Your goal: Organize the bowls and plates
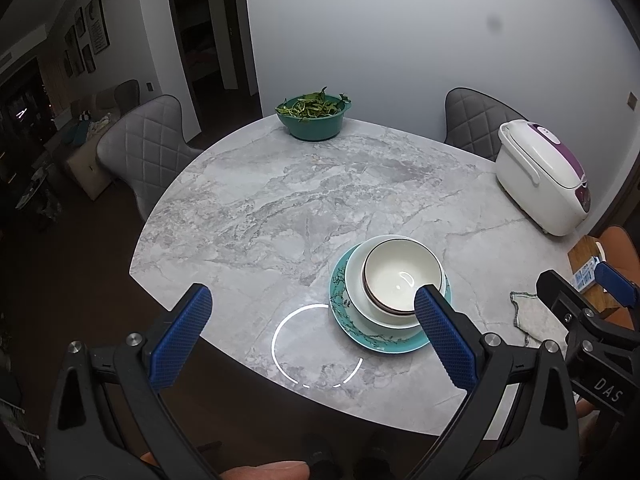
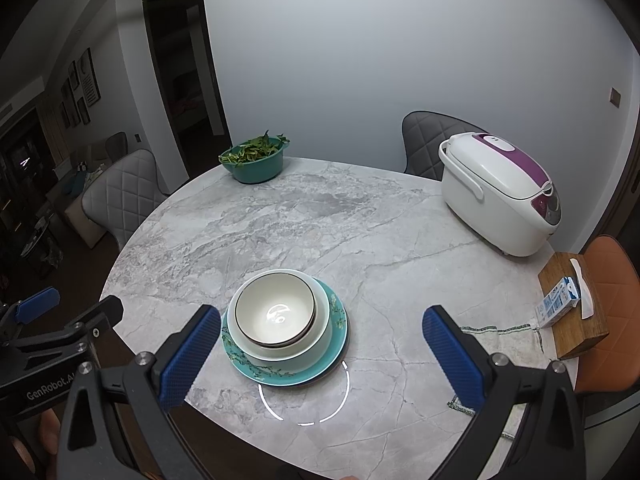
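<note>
Stacked dishes at the near edge of our marble table (image 1: 280, 208)

Our left gripper (image 1: 314, 330) and right gripper (image 2: 320, 354) both gape wide, holding nothing; between them white bowls (image 2: 276, 312) nest on a teal floral plate (image 2: 256, 368), well apart from the rice cooker (image 2: 496, 196)

"DAS" on right tongs (image 1: 576, 296), "GenRobot.AI" on left tongs (image 2: 68, 306)

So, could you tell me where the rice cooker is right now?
The rice cooker stands at the table's far right edge, before a grey chair, across from the green bowl.
</note>
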